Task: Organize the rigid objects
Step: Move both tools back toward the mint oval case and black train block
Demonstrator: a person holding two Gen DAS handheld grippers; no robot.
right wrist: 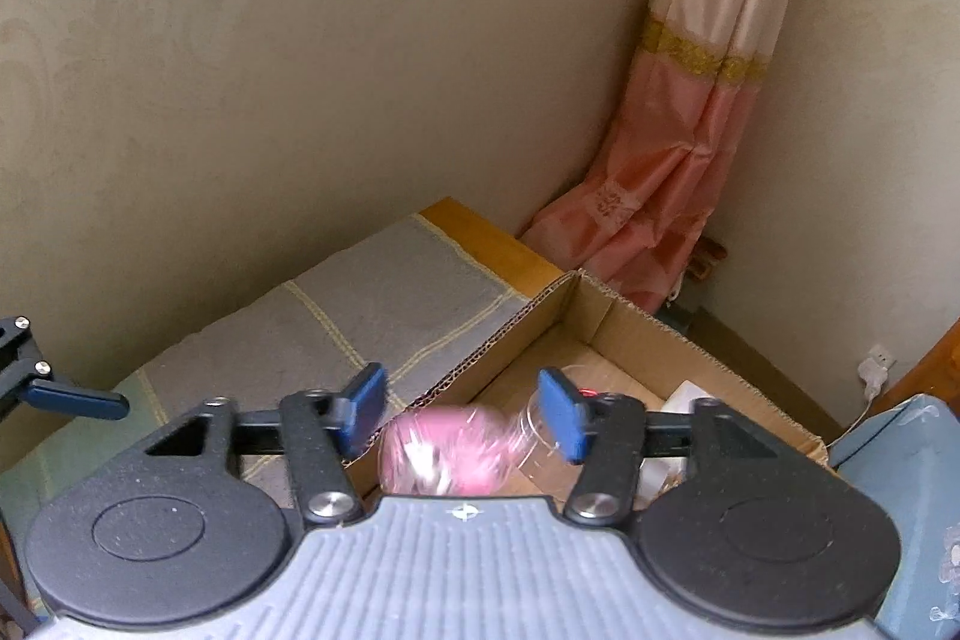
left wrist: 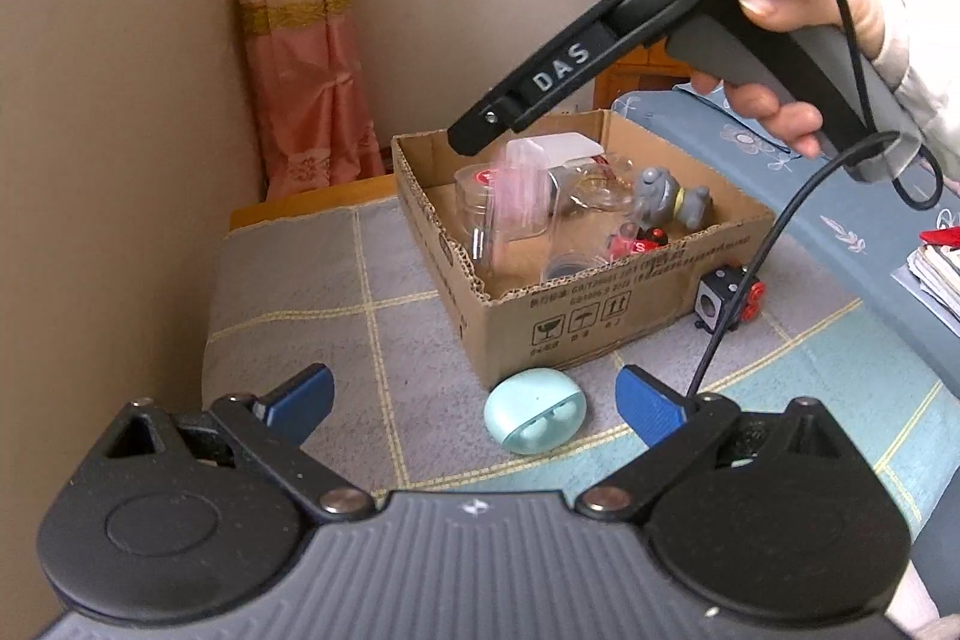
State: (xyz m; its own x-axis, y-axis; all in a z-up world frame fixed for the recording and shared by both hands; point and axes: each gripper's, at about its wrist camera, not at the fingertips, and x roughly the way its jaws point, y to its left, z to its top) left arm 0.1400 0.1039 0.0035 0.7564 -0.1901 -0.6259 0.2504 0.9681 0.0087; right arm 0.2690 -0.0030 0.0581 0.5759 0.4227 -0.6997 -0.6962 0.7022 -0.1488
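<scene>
An open cardboard box (left wrist: 600,316) stands on the checked mat and holds clear plastic jars (left wrist: 480,214), a grey figurine (left wrist: 666,196) and small red items. A blurred pink object (left wrist: 519,196) is in mid-air just under the right gripper's tip; in the right wrist view the pink object (right wrist: 447,451) is below the open fingers, touching neither. My right gripper (right wrist: 468,409) is open above the box (right wrist: 624,328). My left gripper (left wrist: 474,403) is open and empty, just short of a mint earbud case (left wrist: 534,409) lying in front of the box.
A black-and-white cube toy with red parts (left wrist: 729,301) lies right of the box. A cable (left wrist: 750,268) hangs from the right gripper across it. A wall is at left, a pink curtain (left wrist: 300,40) behind, a blue floral cloth (left wrist: 780,160) and stacked papers (left wrist: 936,268) at right.
</scene>
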